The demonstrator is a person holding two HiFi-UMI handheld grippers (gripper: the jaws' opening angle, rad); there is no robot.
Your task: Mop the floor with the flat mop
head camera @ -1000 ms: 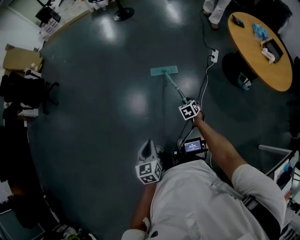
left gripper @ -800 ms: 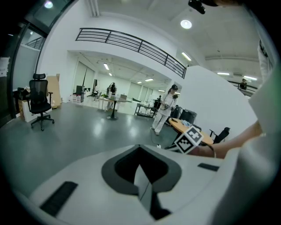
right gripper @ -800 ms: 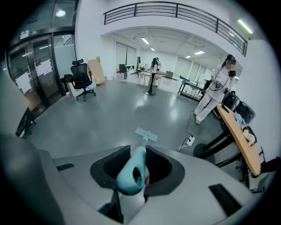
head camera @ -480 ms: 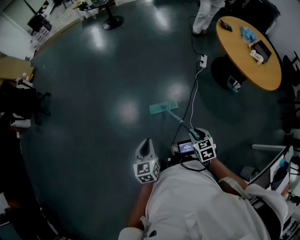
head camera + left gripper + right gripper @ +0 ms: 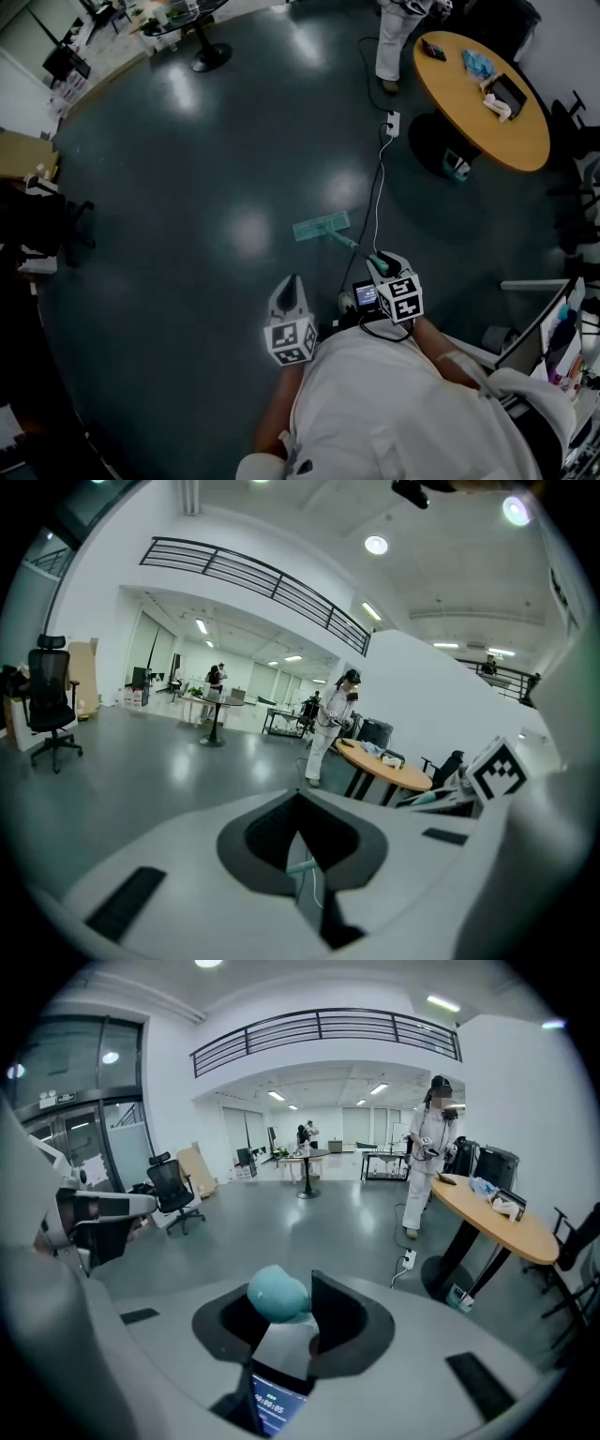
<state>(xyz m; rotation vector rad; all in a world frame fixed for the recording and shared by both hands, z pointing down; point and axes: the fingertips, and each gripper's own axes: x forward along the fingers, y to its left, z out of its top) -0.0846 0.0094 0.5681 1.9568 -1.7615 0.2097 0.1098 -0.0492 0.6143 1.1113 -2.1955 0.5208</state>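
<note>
The flat mop's teal head [image 5: 321,226] lies flat on the dark floor ahead of me. Its teal handle [image 5: 354,247] slants back to my right gripper [image 5: 380,265], which is held close to my body and is shut on the handle's top. In the right gripper view the handle's rounded teal end [image 5: 278,1295] sticks up between the jaws of the right gripper [image 5: 281,1314]. My left gripper [image 5: 293,286] hangs low at my left side, shut and holding nothing. In the left gripper view only floor and a bit of the mop show past the left gripper [image 5: 302,855].
A round wooden table [image 5: 487,103] stands at the right, with a power strip [image 5: 392,122] and its cable [image 5: 377,202] trailing toward me. A person [image 5: 394,37] stands beyond it. A small screen device [image 5: 367,295] sits at my waist. Chairs [image 5: 37,225] line the left.
The right gripper has drawn back from arm's length to my body, and the mop head has slid toward me. The left gripper has stayed put.
</note>
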